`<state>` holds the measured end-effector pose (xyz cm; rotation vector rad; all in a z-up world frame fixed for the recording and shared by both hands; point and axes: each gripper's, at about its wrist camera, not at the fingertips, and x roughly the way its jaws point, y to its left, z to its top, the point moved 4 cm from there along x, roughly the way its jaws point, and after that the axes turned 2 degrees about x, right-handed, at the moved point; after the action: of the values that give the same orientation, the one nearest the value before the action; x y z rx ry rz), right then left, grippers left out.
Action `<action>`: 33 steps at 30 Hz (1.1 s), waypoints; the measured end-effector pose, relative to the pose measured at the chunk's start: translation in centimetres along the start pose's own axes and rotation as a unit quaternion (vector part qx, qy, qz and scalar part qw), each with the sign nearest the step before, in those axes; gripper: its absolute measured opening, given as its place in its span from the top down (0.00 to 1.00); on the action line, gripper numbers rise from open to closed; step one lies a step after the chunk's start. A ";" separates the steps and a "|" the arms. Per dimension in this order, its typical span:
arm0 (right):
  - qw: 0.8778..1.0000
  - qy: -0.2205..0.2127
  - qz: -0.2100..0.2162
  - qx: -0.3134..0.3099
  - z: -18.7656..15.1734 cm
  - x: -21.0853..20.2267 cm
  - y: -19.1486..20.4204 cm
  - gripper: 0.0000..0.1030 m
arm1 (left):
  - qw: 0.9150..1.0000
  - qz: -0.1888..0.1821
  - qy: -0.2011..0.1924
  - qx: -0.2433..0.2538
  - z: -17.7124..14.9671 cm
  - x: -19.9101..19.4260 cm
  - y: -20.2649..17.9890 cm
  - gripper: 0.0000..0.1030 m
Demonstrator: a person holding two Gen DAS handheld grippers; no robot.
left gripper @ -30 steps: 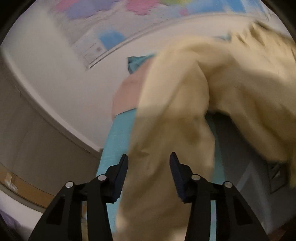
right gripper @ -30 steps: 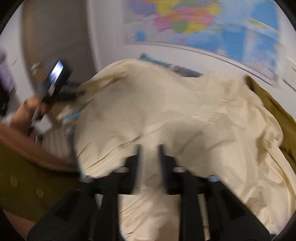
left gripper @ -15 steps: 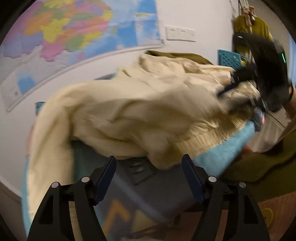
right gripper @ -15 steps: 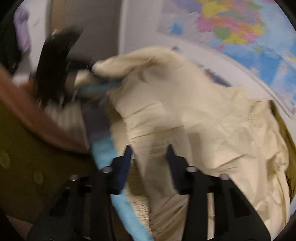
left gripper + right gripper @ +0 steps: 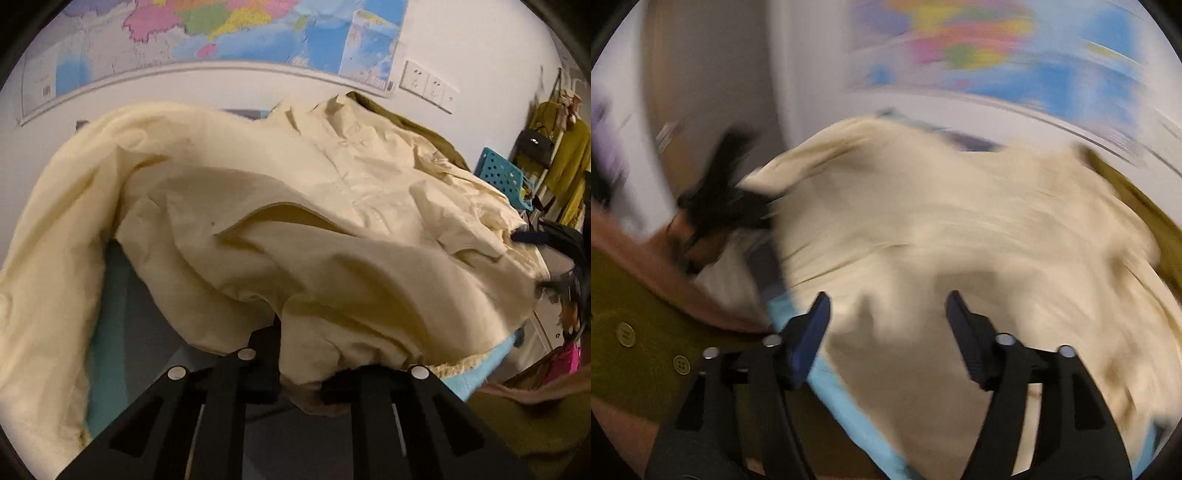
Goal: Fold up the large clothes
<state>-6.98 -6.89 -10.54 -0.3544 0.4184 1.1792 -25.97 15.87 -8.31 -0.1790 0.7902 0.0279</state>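
A large cream shirt (image 5: 314,206) lies crumpled over a table with a light-blue cover (image 5: 480,369). In the left wrist view a fold of the shirt drapes between my left gripper's fingers (image 5: 303,373), whose tips are hidden under the cloth; they stand close together on it. In the right wrist view, which is blurred, my right gripper (image 5: 886,325) is open above the shirt (image 5: 960,258) near the table's blue edge (image 5: 827,380). The left gripper (image 5: 724,199) shows there as a dark blur at the shirt's left end.
A wall map (image 5: 258,29) and sockets (image 5: 428,85) are behind the table. An olive garment (image 5: 424,129) lies under the shirt's far side. A blue crate (image 5: 506,173) and hanging clothes (image 5: 565,158) stand at right. My olive sleeve (image 5: 635,339) is at lower left.
My left gripper went from wide open to closed on a fold of the shirt. My right gripper opened wide and is moving fast over the shirt.
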 end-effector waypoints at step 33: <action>0.836 -0.186 -0.049 0.513 -12.2 -9.6 -25.2 0.23 | 0.986 0.028 -0.121 0.109 6.1 -9.5 -0.7 0.21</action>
<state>11.97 -29.14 -15.19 0.7755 0.6156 0.7485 -28.29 16.57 2.70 0.0540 0.5498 0.0151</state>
